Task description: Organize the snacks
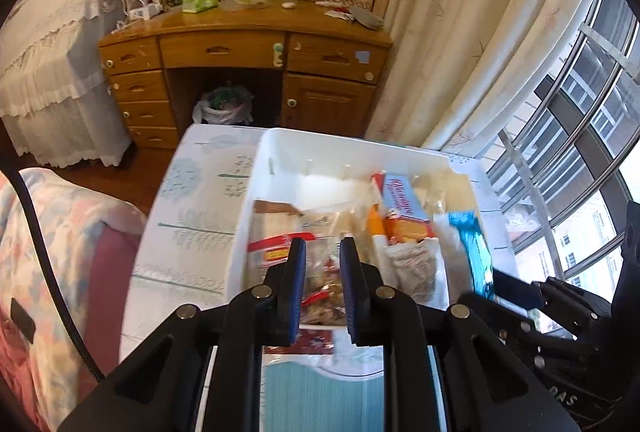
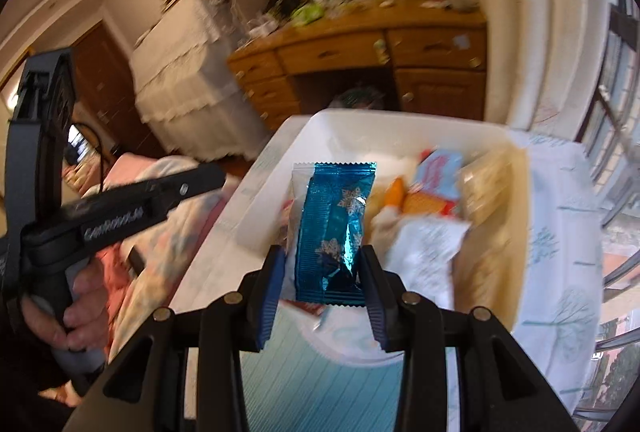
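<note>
A white bin (image 1: 360, 152) on the table holds several snacks: a red and blue cracker box (image 1: 404, 208), a clear bag of nuts (image 1: 324, 284) and a white packet (image 1: 412, 264). My left gripper (image 1: 323, 246) hovers above the bin's near side, shut, with nothing between its blue pads. My right gripper (image 2: 321, 252) is shut on a blue foil packet (image 2: 336, 216) with snowflake print, held upright above the bin (image 2: 400, 124). That packet (image 1: 476, 252) also shows at the right of the left wrist view.
The table wears a tree-print cloth (image 1: 192, 224). A wooden desk (image 1: 240, 44) stands behind it, with a curtain (image 1: 460, 32) and window to the right. A bed with floral bedding (image 1: 48, 232) lies left. A hand (image 2: 76, 312) grips the left gripper's handle.
</note>
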Motion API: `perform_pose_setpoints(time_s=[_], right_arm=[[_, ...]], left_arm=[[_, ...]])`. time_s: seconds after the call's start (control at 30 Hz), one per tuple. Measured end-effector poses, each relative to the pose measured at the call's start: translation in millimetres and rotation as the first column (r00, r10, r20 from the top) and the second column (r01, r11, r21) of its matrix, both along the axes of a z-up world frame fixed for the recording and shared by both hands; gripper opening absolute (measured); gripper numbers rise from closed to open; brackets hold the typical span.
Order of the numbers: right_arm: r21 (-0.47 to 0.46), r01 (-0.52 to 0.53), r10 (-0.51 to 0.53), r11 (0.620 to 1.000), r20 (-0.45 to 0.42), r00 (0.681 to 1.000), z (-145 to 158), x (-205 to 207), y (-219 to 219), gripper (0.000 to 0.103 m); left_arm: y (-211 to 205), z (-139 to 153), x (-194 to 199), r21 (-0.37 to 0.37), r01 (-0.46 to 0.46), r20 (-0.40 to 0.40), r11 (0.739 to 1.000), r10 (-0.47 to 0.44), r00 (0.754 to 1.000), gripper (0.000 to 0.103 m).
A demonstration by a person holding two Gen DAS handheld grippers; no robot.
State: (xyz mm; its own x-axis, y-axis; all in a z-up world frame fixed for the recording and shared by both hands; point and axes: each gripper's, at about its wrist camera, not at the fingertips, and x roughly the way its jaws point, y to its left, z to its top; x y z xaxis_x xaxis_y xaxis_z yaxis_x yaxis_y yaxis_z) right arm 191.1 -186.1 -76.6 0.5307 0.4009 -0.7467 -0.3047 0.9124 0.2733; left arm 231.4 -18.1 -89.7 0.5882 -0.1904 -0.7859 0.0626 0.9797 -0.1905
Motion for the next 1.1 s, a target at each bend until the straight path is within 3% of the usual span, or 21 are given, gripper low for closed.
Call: perform_pose_setpoints(time_s=[0.2,0.27,0.3,0.37,0.4,0.47,0.67,0.77,0.93,1.1], right_arm=[[-0.028,0.117,-0.116,0.993,0.008,0.993,-8.4,17.6,-21.5,0.039],[-0.03,0.14,-0.141,0.99,-0.014,0.99,-12.8,20.2,-24.4,0.042],[-0.034,0.147,-0.148,0.989,-0.034,0.988,-16.2,22.5,-25.1,0.048],[-0.026,0.148,-0.149,0.989,-0.048,0.988,-19.6,22.7,-26.0,0.078],[-0.019,0.157,-0.158,0.987,-0.046,0.986,-19.6,21.7,-27.0,0.081],[0.004,0.173,-0.173,0.985,-0.064,0.983,-20.2,21.1,-28.0,0.081],[0.013,0.188,-0.186,0.982,-0.112,0.976,-24.4,17.1,-16.3,0.082],[0.012,0.201,-0.198,0.979,-0.136,0.971,-25.3,12.2,-7.8,0.086],[0.012,0.263,-0.255,0.965,-0.211,0.944,-28.5,3.7,6.4,0.086],[-0.008,0.351,-0.337,0.936,-0.302,0.892,-34.8,-9.6,20.7,0.086]], left_arm=[[-19.4,-7.2,19.5,-0.042,0.011,-0.062,0.999,-0.014,0.998,0.022],[-20.3,-9.4,22.5,-0.046,0.01,-0.088,0.999,-0.014,0.996,0.034],[-20.2,-10.8,23.6,-0.042,0.004,-0.114,0.999,-0.009,0.993,0.038],[-17.4,-11.7,20.6,-0.053,0.004,-0.145,0.999,-0.012,0.989,0.043],[-15.1,-10.2,17.7,-0.062,-0.001,-0.153,0.998,-0.008,0.988,0.053],[-9.6,-7.9,13.3,-0.055,-0.018,-0.151,0.998,0.009,0.988,0.065],[21.4,-9.3,-0.4,-0.048,-0.121,-0.191,0.992,0.109,0.975,0.073],[44.6,-15.8,-10.7,-0.049,-0.183,-0.235,0.982,0.167,0.957,0.076],[83.1,-27.5,-29.4,-0.027,-0.252,-0.306,0.967,0.232,0.923,0.08],[118.0,-38.8,-49.2,-0.051,-0.299,-0.348,0.953,0.263,0.9,0.084]])
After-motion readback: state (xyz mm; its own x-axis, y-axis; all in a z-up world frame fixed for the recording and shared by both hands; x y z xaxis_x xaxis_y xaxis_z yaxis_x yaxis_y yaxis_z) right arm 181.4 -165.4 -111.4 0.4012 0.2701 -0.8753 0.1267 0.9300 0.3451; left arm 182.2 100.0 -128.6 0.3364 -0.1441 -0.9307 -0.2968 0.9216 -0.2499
